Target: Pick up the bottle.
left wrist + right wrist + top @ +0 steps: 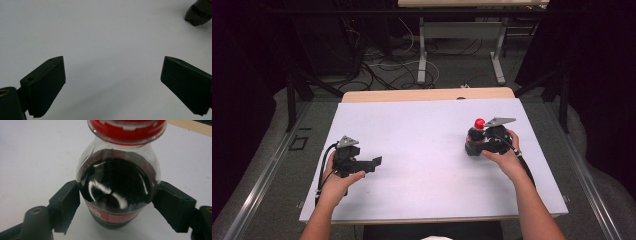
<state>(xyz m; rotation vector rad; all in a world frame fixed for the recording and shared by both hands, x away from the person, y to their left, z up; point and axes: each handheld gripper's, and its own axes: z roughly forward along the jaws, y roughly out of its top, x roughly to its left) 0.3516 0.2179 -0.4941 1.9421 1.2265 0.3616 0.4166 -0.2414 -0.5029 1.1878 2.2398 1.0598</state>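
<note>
A small clear bottle (474, 137) of dark drink with a red cap (480, 123) stands upright on the white table top (427, 150), right of centre. My right gripper (471, 145) is at it from the right. In the right gripper view both black pads (66, 203) press against the sides of the bottle (117, 182) just above its red label, so the gripper (116, 203) is shut on it. My left gripper (377, 162) rests low over the table at the left, jaws wide apart. Between its pads (48, 85) lies bare white surface, so this gripper (112, 85) is open.
The table's wooden back edge (427, 94) shows behind the white sheet. Beyond it, on the floor, are loose cables (387, 67) and the white legs of another table (422, 55). A dark shape with a trace of red (198, 12) sits in the left gripper view's far corner.
</note>
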